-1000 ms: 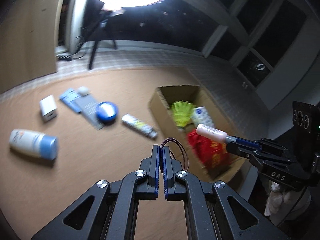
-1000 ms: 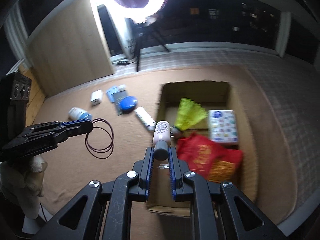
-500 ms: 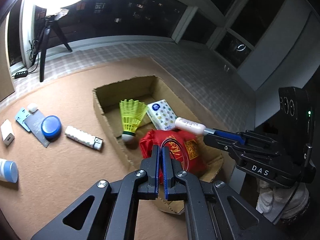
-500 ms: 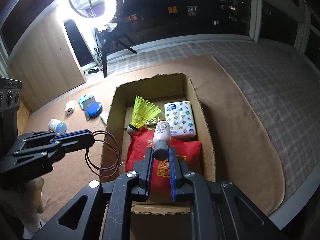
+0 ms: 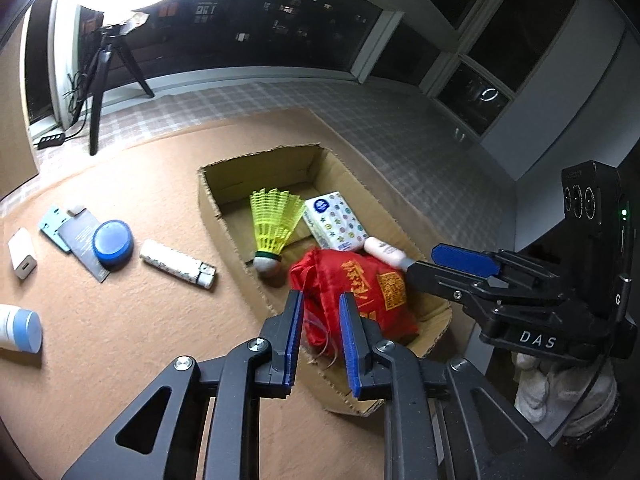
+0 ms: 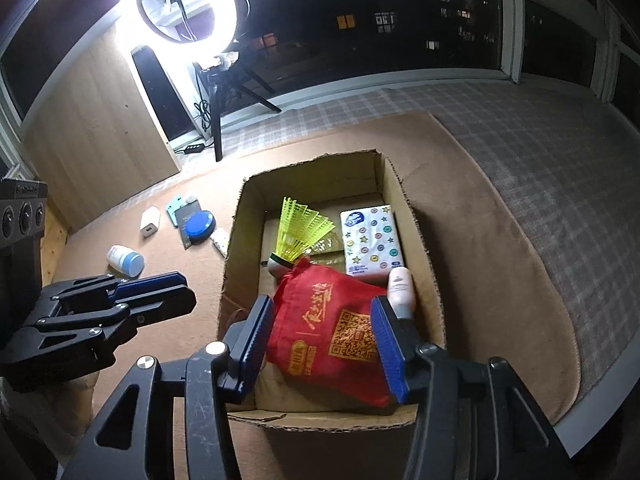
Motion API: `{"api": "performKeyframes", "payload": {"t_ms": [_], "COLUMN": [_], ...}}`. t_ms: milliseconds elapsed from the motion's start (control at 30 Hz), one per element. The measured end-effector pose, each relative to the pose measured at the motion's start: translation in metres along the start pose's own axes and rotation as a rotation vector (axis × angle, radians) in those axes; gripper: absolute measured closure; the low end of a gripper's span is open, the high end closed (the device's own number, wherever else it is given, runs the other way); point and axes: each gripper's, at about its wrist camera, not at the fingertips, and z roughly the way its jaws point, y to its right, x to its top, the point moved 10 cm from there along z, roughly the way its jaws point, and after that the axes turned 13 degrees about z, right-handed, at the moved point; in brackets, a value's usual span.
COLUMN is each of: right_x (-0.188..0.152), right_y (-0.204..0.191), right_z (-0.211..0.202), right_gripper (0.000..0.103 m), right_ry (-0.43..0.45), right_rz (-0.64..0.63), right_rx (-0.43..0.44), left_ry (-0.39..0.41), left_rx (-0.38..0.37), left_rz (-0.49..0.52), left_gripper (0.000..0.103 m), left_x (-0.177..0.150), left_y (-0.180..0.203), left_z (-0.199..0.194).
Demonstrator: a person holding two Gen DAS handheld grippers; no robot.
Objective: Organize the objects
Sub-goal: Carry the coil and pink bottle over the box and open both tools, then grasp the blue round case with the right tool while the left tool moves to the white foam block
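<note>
left to right, as found. far left of the left gripper (image 5: 319, 316), well apart from its jaws, five items lie loose on the brown carpet (image 5: 120, 340): a white bottle with a blue cap (image 5: 18, 327) on its side, a white charger block (image 5: 22, 253), a dark card (image 5: 82, 246) with a blue round tin (image 5: 113, 239) resting on it, and a patterned white lighter (image 5: 178, 264). judged still to be sorted.

just ahead of both grippers sits the cardboard box (image 5: 224, 216), open at the top, evidently the collection point. inside, from the left: a yellow shuttlecock (image 6: 298, 236) lying on its side, cork toward the jaws; a red drawstring bag (image 6: 336, 332) directly beyond the jaws; a tissue pack (image 6: 370, 240) against the far right wall.

the left gripper's jaws stand moderately apart and hold nothing. a thin reddish loop (image 5: 320, 344) lies below them at the near left edge of the bag, partly hidden; judged just let go there.

the right gripper (image 6: 324, 342) has its jaws wide apart, framing the red bag without touching it. a small white bottle (image 6: 401, 286) lies just beyond the right jaw, between the bag and the box wall, free of any grip. judged dropped in the one open gap.

both deposits appear complete; the next step is judged to be the loose items at far left.
</note>
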Motion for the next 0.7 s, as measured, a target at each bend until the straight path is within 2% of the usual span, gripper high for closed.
{"api": "performKeyframes", "payload": {"t_ms": [333,700], "right_x": [-0.007,-0.013], "right_y": [-0.027,-0.080], "right_z": [0.008,0.025], "right_gripper": [0.055,0.054], "right_ry": [-0.025,-0.083], "right_rz": [-0.017,-0.063], "right_rx": [0.049,0.131], "left_ry": [0.000,-0.003], "left_rx": [0.043,0.159], "left_rz": [-0.075,-0.220], "left_gripper": [0.082,0.082], "left_x": [-0.027,-0.076], "left_y": [-0.034,-0.110], "left_z": [-0.024,-0.062]}}
